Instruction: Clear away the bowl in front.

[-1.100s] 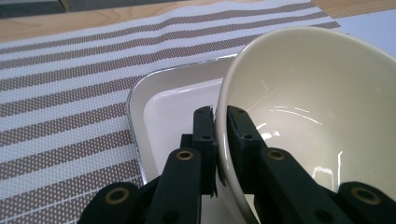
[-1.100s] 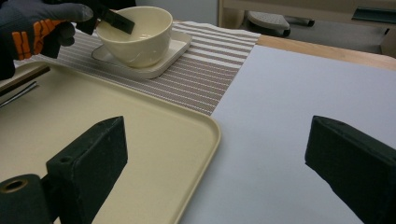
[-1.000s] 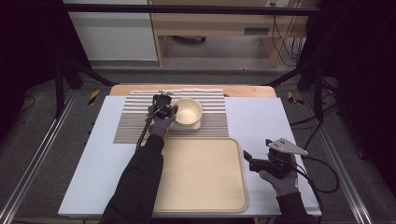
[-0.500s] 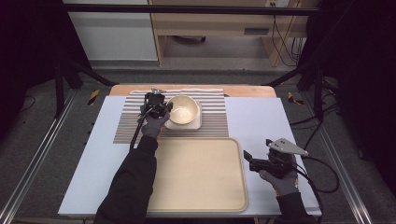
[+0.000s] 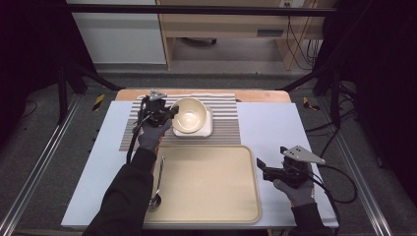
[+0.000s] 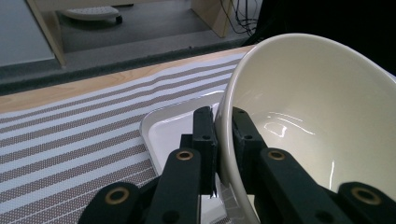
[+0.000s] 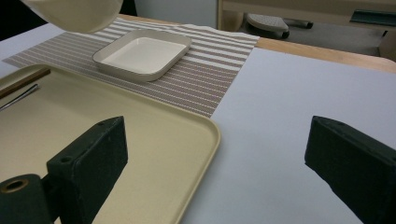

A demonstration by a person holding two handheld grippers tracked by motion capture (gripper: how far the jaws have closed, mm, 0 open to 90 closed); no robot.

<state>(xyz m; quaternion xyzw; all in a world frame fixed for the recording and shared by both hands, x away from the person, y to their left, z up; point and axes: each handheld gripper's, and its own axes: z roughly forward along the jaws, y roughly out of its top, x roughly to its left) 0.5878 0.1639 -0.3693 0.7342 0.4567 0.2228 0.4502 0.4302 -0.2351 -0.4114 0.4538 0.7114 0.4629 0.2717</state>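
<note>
High view, from the left: my left gripper (image 5: 169,115) pinches the rim of the cream bowl (image 5: 189,114), one jaw inside and one outside, holding it tilted above the square white dish (image 5: 209,129) on the striped mat (image 5: 226,120). Beside the beige tray (image 5: 206,177), my right gripper (image 5: 261,169) rests with jaws spread wide, gripping nothing.

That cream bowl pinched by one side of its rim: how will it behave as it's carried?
The bowl looks glossy and rigid, probably ceramic, so it may slip between the left hand-held gripper pads. Held at one rim point and already tilted above the square dish, it will likely swing or rotate. It is probably breakable if dropped.
</note>
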